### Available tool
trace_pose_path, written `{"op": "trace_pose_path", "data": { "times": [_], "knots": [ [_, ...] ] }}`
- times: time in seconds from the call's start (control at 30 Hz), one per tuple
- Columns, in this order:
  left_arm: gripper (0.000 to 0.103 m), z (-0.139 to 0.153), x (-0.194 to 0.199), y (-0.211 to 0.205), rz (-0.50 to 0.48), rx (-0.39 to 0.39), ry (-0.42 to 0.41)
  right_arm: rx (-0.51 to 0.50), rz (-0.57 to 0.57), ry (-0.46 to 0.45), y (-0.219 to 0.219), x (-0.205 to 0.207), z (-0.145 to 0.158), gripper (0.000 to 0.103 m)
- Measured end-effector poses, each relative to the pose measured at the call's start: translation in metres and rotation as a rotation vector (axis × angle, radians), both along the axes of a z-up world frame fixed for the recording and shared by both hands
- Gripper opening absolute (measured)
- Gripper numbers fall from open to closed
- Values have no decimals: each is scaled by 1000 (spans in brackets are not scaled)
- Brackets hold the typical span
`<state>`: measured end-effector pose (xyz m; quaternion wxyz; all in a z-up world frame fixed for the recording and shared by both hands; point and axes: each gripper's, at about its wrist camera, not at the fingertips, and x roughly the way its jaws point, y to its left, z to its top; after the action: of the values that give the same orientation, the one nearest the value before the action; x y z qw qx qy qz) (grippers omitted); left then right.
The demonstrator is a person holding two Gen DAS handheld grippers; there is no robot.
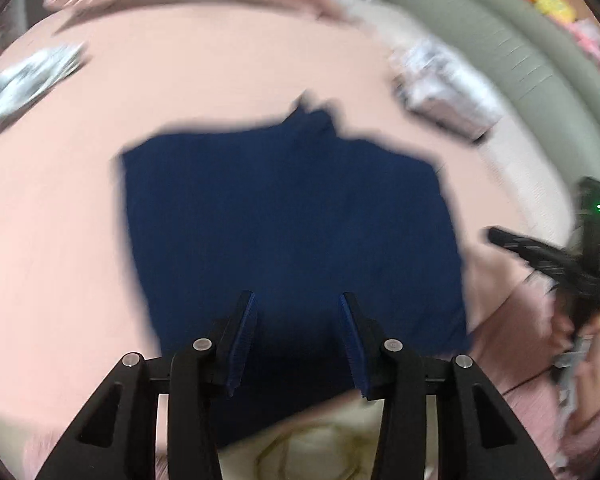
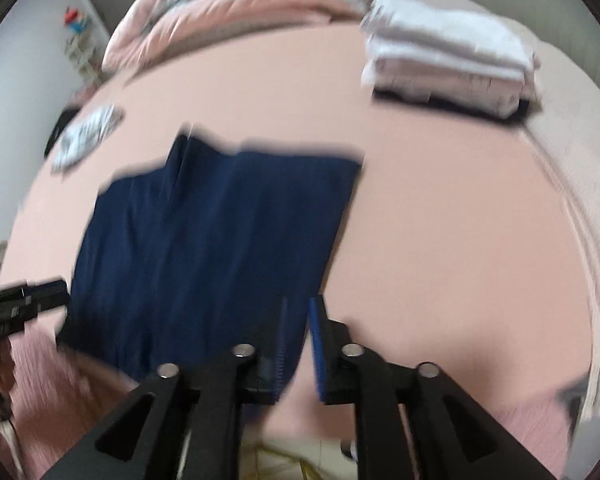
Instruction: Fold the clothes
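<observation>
A navy blue garment (image 1: pixel 292 216) lies flat on the pink bed sheet (image 1: pixel 60 208), folded into a rough rectangle. My left gripper (image 1: pixel 298 300) is open above its near edge and holds nothing. In the right wrist view the garment (image 2: pixel 212 240) fills the middle left. My right gripper (image 2: pixel 298 304) hovers over its near right corner with a narrow gap between the jaws and nothing in it. The right gripper also shows at the right edge of the left wrist view (image 1: pixel 540 256). The left gripper shows at the left edge of the right wrist view (image 2: pixel 24 304). Both views are blurred.
A stack of folded pale clothes (image 2: pixel 448 52) sits at the far right of the bed. A small grey patterned cloth (image 2: pixel 86 136) lies at the far left. A rumpled pink duvet (image 2: pixel 228 4) lies along the far side. The bed edge (image 2: pixel 580 240) curves down the right.
</observation>
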<state>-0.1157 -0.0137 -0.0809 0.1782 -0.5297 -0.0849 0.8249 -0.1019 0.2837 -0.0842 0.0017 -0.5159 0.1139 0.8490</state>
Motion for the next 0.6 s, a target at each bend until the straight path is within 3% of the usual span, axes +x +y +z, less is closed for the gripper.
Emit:
{"op": "trace_pose_path", "data": {
  "times": [0.2, 0.3, 0.43, 0.5, 0.53, 0.6],
  "knots": [
    [35, -9, -82, 37, 8, -21, 75, 0, -97, -62, 34, -90, -21, 27],
    [35, -20, -119, 59, 40, -9, 63, -25, -122, -93, 48, -105, -40, 38],
    [32, -37, -148, 95, 35, -37, 52, -64, -121, -58, 55, -104, -57, 40],
    [18, -39, -150, 103, 31, -49, 69, -53, -80, -46, 50, -105, -56, 33],
    [17, -39, -151, 107, 29, -55, 77, -74, -53, -38, 48, -107, -55, 10],
    [16, -41, -154, 116, 26, -66, 94, -111, -21, -32, 44, -108, -54, 4]
  ]
}}
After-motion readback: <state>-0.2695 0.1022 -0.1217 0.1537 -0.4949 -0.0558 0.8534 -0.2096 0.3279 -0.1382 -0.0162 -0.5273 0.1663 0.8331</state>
